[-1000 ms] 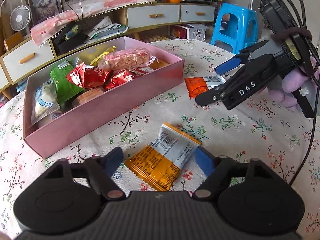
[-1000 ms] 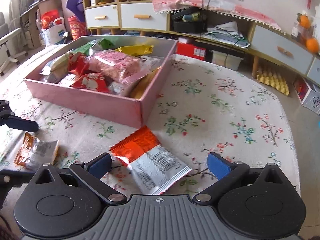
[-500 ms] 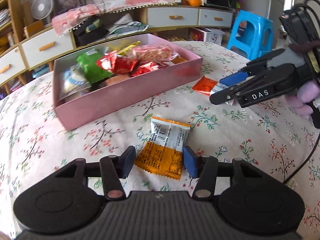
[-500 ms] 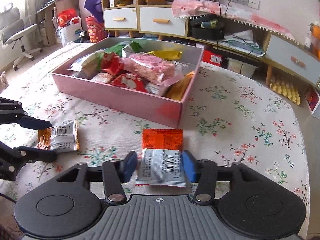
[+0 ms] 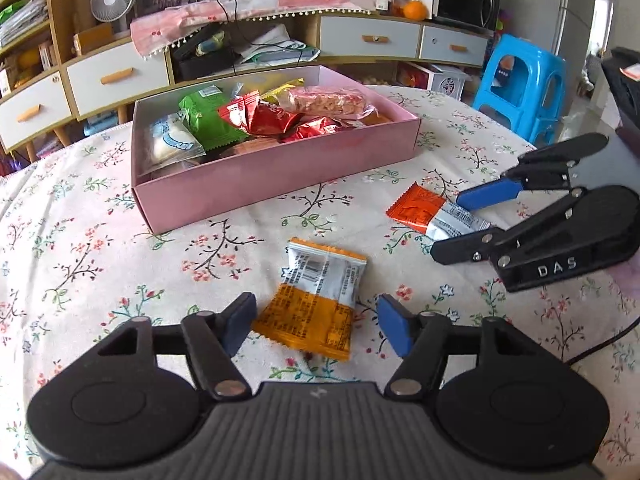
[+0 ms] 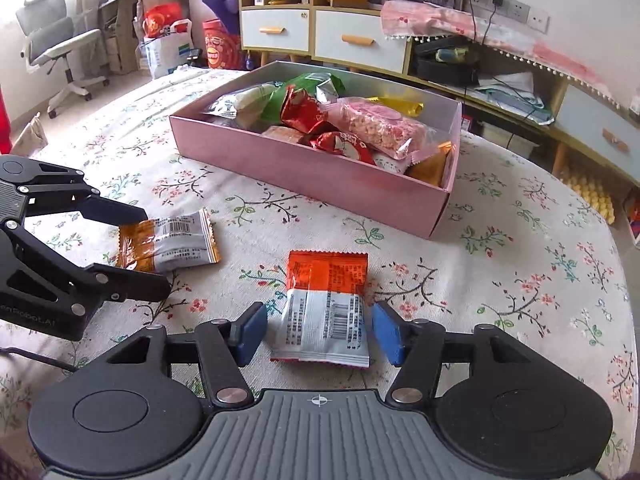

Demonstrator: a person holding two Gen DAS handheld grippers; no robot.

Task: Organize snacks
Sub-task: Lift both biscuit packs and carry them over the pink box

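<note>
A pink box [image 5: 280, 168] holding several snack packets stands on the floral tablecloth; it also shows in the right wrist view [image 6: 320, 172]. An orange-and-silver packet [image 5: 316, 300] lies flat between the pads of my left gripper [image 5: 318, 322], which is open around its near end. A red-and-silver packet [image 6: 326, 304] lies flat between the pads of my right gripper [image 6: 318, 332], also open around it. Each packet shows in the other view too: the red one [image 5: 424, 214] and the orange one [image 6: 168, 240].
The round table's edge [image 6: 624, 264] curves away at the right. A blue plastic stool [image 5: 520, 80] stands beyond the table. Low cabinets with drawers [image 5: 120, 76] line the wall behind. An office chair [image 6: 60, 48] stands at the far left.
Both grippers have pulled back and risen a little, and their jaws stand wider around the packets than half a second ago. The packets and box lie where they were.
</note>
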